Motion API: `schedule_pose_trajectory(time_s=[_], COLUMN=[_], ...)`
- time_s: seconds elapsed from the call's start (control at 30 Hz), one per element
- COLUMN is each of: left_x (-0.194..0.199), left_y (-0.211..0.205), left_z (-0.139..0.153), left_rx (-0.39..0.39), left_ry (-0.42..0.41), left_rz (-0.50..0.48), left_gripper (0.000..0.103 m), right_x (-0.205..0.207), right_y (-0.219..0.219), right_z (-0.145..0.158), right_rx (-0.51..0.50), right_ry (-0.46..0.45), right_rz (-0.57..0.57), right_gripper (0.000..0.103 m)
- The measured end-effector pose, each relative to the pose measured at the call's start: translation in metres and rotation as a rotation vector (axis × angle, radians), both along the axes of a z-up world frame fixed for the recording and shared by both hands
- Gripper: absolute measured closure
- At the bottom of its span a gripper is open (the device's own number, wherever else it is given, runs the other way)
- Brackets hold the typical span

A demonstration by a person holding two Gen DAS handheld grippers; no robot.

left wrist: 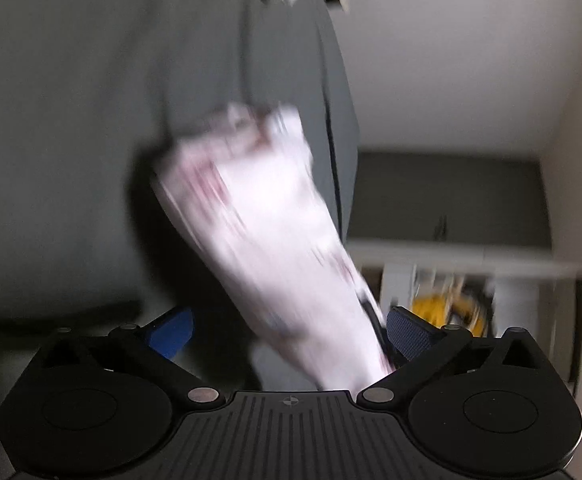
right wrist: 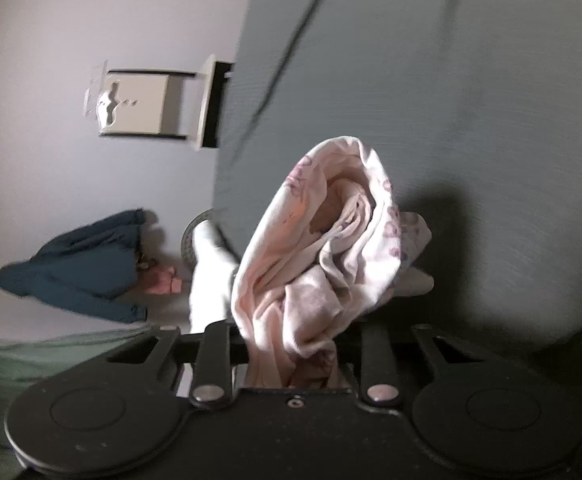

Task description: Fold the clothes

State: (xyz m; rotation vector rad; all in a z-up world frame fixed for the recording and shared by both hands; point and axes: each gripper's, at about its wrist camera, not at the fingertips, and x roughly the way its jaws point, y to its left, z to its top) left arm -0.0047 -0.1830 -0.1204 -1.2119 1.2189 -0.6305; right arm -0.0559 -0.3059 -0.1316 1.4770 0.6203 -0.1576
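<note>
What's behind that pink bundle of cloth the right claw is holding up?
Right behind the pink bundle of cloth is a broad grey fabric surface with the bundle's shadow on it. A bit of white cloth pokes out beside it. Whatever lies directly behind the bundle is hidden.

Dim indoor light; heavy motion blur in left view; fisheye bending, dark vignetted corners.

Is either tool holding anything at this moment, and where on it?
The right tool is shut on the bunched end of a pale pink printed garment. The left tool stands open; blurred pale cloth passes between its pads, unclamped.
</note>
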Motion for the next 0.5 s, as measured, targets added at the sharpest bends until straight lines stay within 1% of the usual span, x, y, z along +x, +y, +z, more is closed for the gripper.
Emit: schedule_pose_trajectory(time_s=[0.1,0.2,0.23,0.3,0.37,0.4,0.5], left_x=[0.010,0.031,0.036,0.040,0.043,0.045,0.048], left_y=[0.006,0.026,0.030,0.028,0.027,0.025,0.013], left_z=[-0.013,-0.026,-0.030,-0.038,-0.045,-0.047,-0.050], left_rx=[-0.079,-0.103,-0.122,-0.202,-0.325,-0.365,-0.406], left_ry=[0.078,0.127,0.145,0.180,0.198,0.202,0.209], left_rz=[0.036,0.058,0.068,0.086,0.126,0.141,0.148], left_gripper=[0.000,0.000,0.000,0.000,0.000,0.000,0.000], right_x=[0.008,0.020,0.024,0.031,0.038,0.040,0.041], right_y=[-0.005,-0.005,-0.005,-0.004,-0.003,-0.001,0.003], right_z=[0.021,0.047,0.055,0.074,0.093,0.104,0.132], right_rx=[-0.005,-0.029,-0.038,-0.057,-0.077,-0.088,-0.105], right_ry=[-0.008,-0.008,-0.009,-0.018,-0.029,-0.038,-0.062], right_rz=[0.030,0.079,0.095,0.128,0.165,0.189,0.244], right_gripper=[0.077,0.077,0.077,0.077,0.078,0.078,0.078])
